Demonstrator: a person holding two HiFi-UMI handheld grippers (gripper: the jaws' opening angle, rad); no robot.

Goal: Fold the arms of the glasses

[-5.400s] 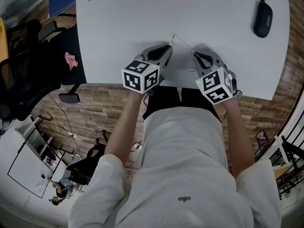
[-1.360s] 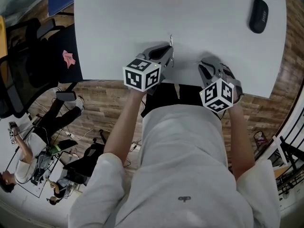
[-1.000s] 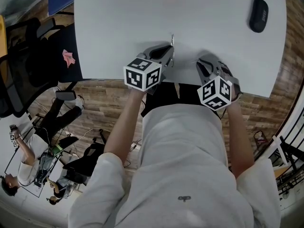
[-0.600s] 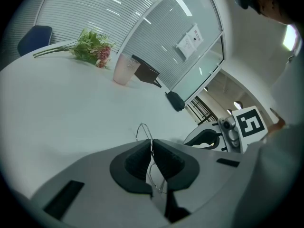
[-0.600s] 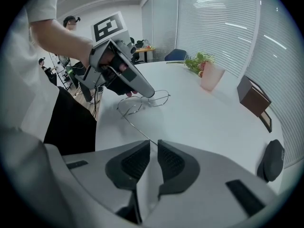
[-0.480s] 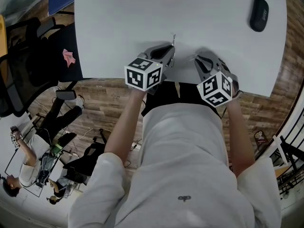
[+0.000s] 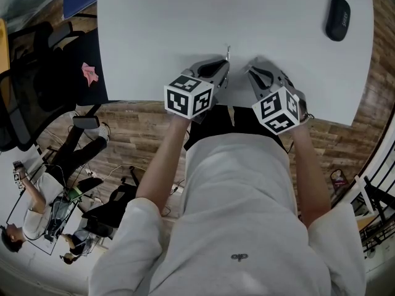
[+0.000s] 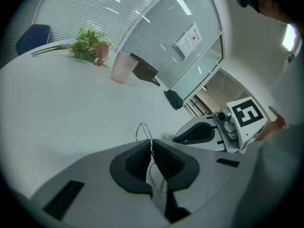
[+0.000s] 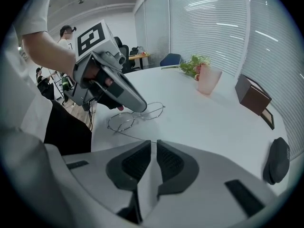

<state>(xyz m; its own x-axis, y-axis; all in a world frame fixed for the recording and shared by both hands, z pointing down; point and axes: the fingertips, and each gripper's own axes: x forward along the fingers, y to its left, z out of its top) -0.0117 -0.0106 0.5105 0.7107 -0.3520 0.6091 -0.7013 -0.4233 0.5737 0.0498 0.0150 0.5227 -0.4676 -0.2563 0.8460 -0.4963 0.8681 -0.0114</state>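
Thin wire-rimmed glasses (image 9: 135, 117) rest on the white table (image 7: 154, 36) near its front edge. In the head view only a short wire of the glasses (image 7: 227, 53) shows. My left gripper (image 7: 222, 66) is shut on the frame; in its own view a wire loop (image 8: 142, 129) sticks out past the left gripper (image 8: 153, 144). One thin arm (image 9: 130, 136) runs from the lenses toward my right gripper (image 9: 153, 145). Its jaws are closing, a narrow gap remains, and the arm's tip lies at the mouth of that gap. The right gripper (image 7: 252, 71) stands close beside the left.
A black glasses case (image 7: 339, 16) lies at the far right of the table. A pink cup (image 9: 209, 80), flowers (image 8: 90, 46) and a brown box (image 9: 254, 96) stand at the back. The table's front edge runs just under both grippers. Office chairs (image 7: 31, 73) stand at left.
My right gripper has moved left, closer to the left gripper and the glasses, and its jaws have narrowed. The left gripper has kept still on the frame.
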